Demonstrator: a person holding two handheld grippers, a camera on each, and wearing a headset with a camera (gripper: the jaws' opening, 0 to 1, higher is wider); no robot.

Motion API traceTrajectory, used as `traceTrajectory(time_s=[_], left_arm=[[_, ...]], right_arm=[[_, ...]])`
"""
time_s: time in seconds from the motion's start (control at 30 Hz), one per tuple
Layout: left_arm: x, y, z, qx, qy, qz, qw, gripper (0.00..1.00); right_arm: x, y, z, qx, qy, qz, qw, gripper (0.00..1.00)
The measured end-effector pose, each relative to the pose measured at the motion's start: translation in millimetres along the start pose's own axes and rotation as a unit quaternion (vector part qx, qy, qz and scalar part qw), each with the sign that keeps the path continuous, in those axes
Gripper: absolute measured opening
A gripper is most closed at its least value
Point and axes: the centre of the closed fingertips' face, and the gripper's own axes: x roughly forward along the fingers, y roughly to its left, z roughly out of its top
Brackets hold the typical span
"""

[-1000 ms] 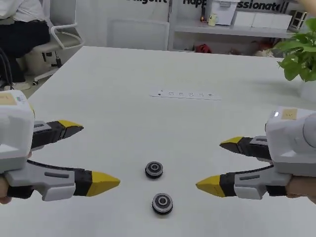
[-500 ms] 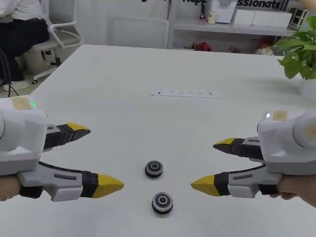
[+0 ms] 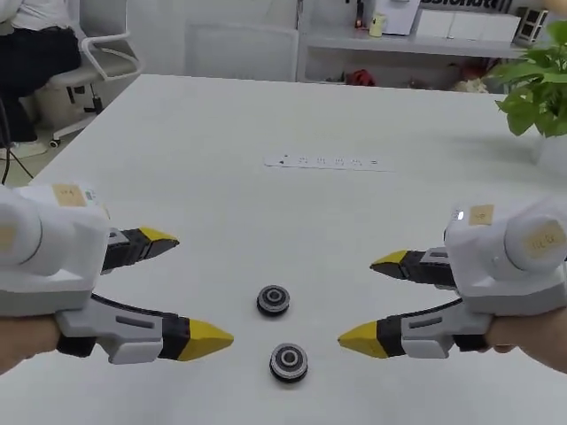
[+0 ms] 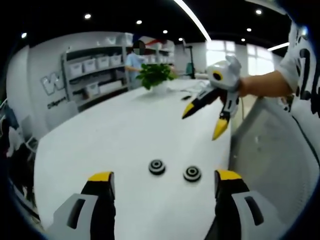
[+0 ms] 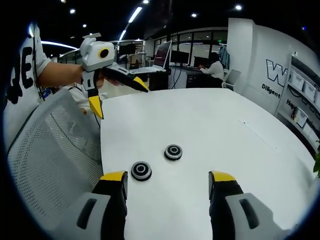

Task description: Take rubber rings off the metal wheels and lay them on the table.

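Observation:
Two small metal wheels with black rubber rings lie flat on the white table (image 3: 266,212), one farther from me (image 3: 274,300) and one nearer (image 3: 289,362). My left gripper (image 3: 197,288) stands open to their left, its yellow fingertips apart and holding nothing. Open as well, my right gripper (image 3: 363,299) faces it from the right. The left gripper view has both wheels (image 4: 157,167) (image 4: 192,173) just ahead of the left gripper (image 4: 165,176), with the right gripper (image 4: 202,125) beyond. From the right gripper (image 5: 167,176), the wheels (image 5: 173,152) (image 5: 141,170) lie ahead and the left gripper (image 5: 121,102) is opposite.
A white power strip (image 3: 321,162) lies across the table's middle. A potted plant (image 3: 536,88) stands at the far right edge. An office chair (image 3: 106,53) and shelves are behind the table. A mesh chair back (image 5: 55,145) is at the near edge.
Both grippers have edged inward toward the wheels, still open. The head camera has tipped down a little. The wheels lie where they were.

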Motion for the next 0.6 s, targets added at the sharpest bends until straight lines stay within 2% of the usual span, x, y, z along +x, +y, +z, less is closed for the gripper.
traceTrajectory(time_s=[0.27, 0.47, 0.6], left_arm=[[7.2, -1.3, -2.4, 0.006, 0.005, -0.015, 0.9999, 0.81], [11.9, -2.4, -1.7, 0.008, 0.002, -0.026, 0.9996, 0.78], [15.7, -3.4, -2.1, 0.009, 0.002, -0.033, 0.9994, 0.76]], right_arm=[[8.0, 1.1, -6.1, -0.016, 0.009, 0.021, 0.9996, 0.62], [13.8, 5.4, -2.6, -0.02, 0.0, 0.04, 0.999, 0.63], [18.7, 5.8, -6.2, -0.022, 0.003, 0.048, 0.9986, 0.62]])
